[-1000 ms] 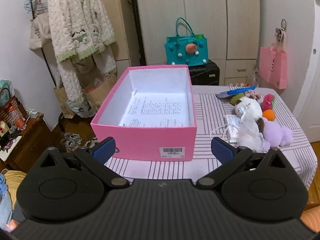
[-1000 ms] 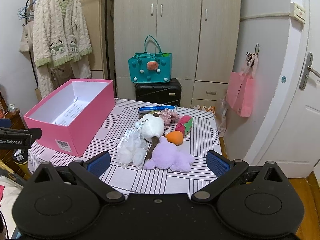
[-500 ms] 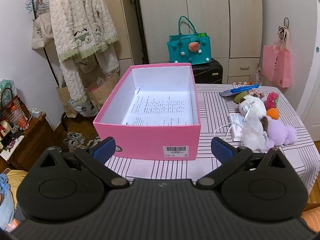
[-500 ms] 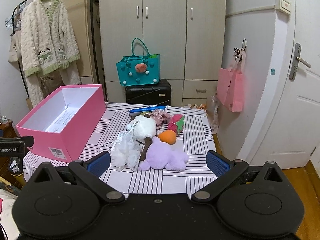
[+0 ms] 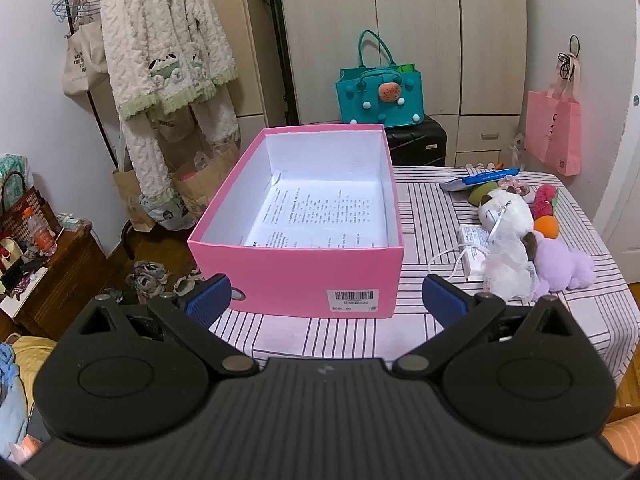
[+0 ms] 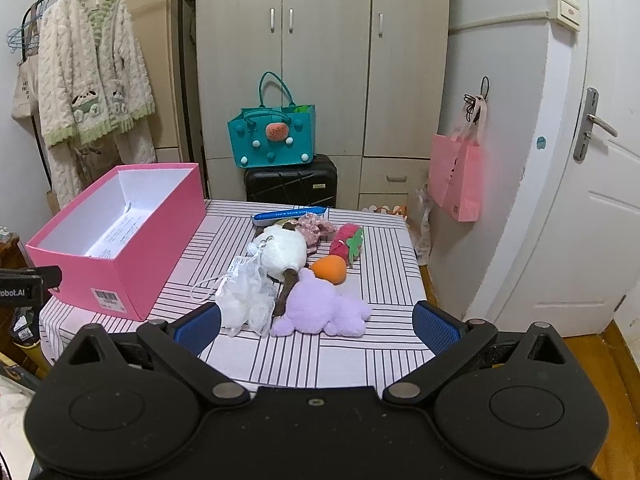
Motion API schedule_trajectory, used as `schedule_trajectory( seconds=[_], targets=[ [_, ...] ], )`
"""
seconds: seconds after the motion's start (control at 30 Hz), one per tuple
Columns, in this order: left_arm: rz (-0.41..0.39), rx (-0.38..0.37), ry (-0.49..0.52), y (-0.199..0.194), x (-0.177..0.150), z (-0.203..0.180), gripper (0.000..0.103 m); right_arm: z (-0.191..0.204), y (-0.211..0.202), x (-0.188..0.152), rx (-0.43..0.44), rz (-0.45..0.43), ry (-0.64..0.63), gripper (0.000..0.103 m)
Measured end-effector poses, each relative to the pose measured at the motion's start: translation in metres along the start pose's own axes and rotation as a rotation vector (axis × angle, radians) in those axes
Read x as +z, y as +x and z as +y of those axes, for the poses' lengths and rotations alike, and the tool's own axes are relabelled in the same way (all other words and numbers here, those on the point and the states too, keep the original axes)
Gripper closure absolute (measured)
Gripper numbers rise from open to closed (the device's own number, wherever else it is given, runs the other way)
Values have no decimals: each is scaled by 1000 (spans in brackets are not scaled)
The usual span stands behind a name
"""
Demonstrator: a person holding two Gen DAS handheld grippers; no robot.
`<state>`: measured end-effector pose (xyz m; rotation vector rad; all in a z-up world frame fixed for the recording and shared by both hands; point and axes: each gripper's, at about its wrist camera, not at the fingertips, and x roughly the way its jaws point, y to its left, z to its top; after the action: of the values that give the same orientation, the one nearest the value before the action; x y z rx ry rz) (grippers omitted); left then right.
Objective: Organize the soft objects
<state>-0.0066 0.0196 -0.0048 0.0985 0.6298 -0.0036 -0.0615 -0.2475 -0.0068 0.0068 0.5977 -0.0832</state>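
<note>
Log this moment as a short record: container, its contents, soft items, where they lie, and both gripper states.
container: pink box, lid off, on the striped table
contents: only a printed paper sheet
soft items: purple plush, white plush, orange plush, red strawberry plush, white mesh pouf
location: clustered on the table, to the right of the box, none inside
left gripper: open, empty, facing the box
right gripper: open, empty, facing the plush pile

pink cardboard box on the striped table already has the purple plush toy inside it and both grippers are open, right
Not quite. The pink cardboard box holds only a printed paper sheet; the left wrist view shows this. The purple plush toy lies on the striped table beside the other toys. The left gripper and right gripper are open.
</note>
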Motion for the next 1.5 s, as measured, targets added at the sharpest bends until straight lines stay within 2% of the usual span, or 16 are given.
schedule_trajectory(
  seconds=[0.53,0.67,0.83,1.13,1.33,1.5],
  targets=[
    [2,0,1,0,0,1,0,-3,1,0,2,5,7,0],
    [7,-2,5,2,1,2,0,-7,4,0,40,28,41,0],
    [-8,-2,47,1,8,-4,0,-9,6,2,43,35,38,0],
    [3,-105,107,12,25,-34,0,-20,6,3,75,-9,-82,0],
    [-9,-294,127,27,25,-65,0,-42,33,-14,106,-53,-77,0],
    [-40,-399,186,36,26,-95,0,-60,60,-24,176,-37,-47,0]
  ],
)
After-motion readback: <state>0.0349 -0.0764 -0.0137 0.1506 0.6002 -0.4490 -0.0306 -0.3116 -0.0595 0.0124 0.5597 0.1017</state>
